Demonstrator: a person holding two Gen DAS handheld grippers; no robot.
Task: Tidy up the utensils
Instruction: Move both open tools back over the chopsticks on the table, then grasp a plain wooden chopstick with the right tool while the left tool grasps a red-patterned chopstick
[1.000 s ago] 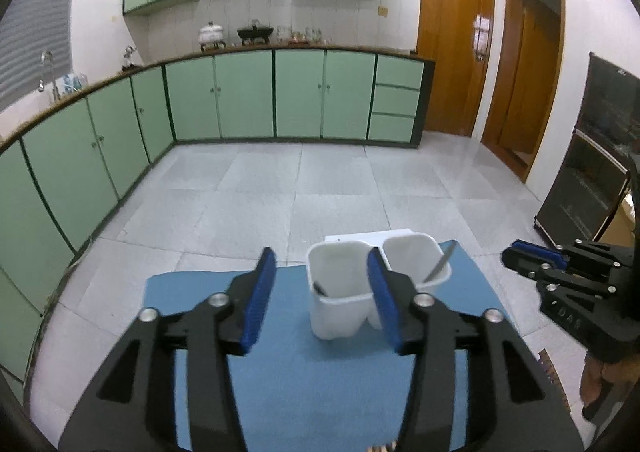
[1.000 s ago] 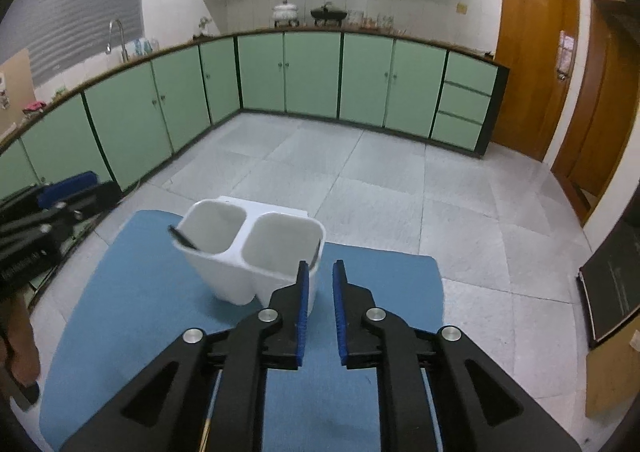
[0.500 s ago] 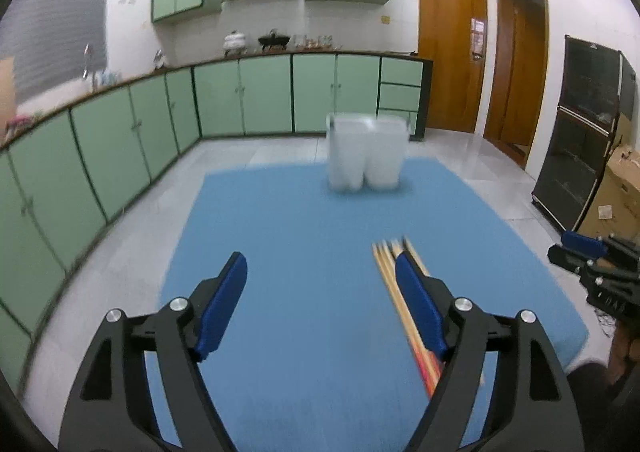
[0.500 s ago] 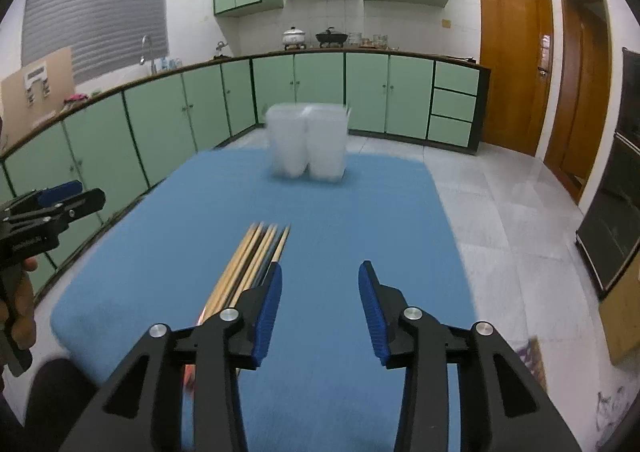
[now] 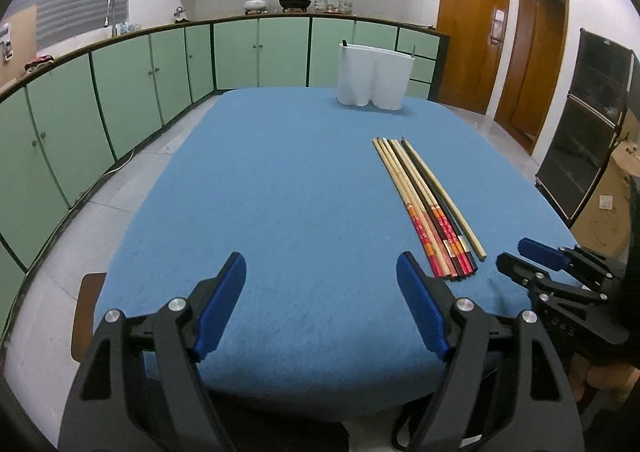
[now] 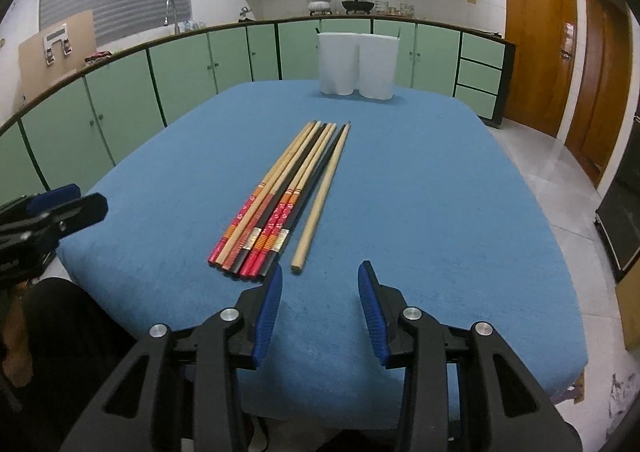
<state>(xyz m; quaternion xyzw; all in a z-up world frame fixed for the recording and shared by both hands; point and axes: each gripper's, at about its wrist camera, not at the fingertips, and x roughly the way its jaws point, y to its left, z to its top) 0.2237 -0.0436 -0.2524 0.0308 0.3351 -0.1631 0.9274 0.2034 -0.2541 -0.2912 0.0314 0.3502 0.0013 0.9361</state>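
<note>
A bundle of chopsticks (image 6: 280, 196) lies flat on a blue-covered table (image 6: 440, 192), side by side and nearly parallel, their thick ends just ahead of the right gripper (image 6: 320, 306) and slightly to its left, their thin tips pointing away from it. Several are pale wood with red and orange patterned ends, a few are dark, and one plain pale stick lies a little apart on the right. Far beyond them, at the table's far edge, a white two-compartment holder (image 6: 358, 66) stands upright, with thin utensil tips showing above its rim.
</note>
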